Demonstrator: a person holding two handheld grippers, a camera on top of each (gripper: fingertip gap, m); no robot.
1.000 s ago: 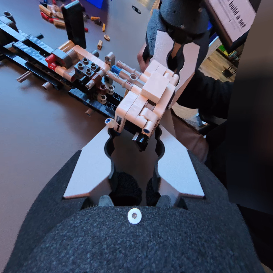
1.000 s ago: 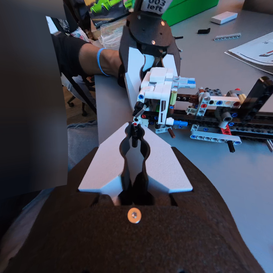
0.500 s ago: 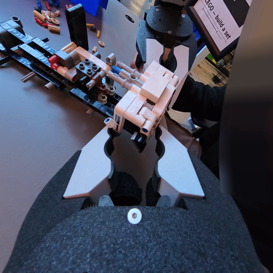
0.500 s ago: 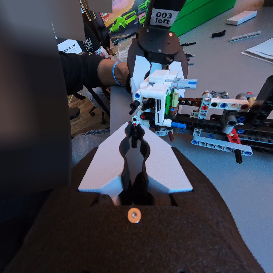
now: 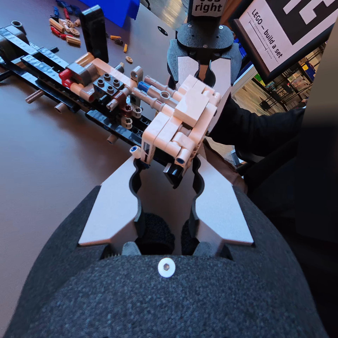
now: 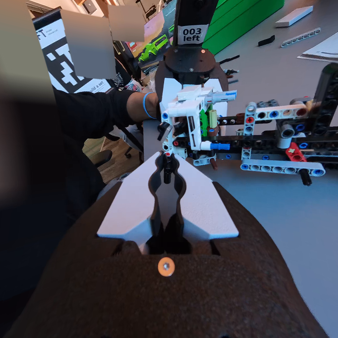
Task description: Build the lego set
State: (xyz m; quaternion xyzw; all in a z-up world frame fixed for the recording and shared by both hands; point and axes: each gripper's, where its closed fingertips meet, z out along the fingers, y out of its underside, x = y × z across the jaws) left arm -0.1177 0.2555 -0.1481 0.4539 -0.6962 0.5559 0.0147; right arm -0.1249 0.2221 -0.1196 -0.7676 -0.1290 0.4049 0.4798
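The lego model is a long black beam chassis lying on the table, with a white block built on its near end. My left gripper is shut on that white block, one finger on each side. In the right wrist view the block and chassis show side-on, with the left gripper behind the block. My right gripper is shut on a small black pin, its tip right at the block's lower corner. The right gripper also shows beyond the block in the left wrist view.
Loose small pieces and an upright black beam lie past the chassis. A framed sign stands at the table edge. A green box, a booklet and a grey beam lie farther off. A black-sleeved arm reaches in.
Both views have tilted up a little, showing more of the other gripper. The right gripper with the pin has stayed at the block's lower corner. Both grips are unchanged.
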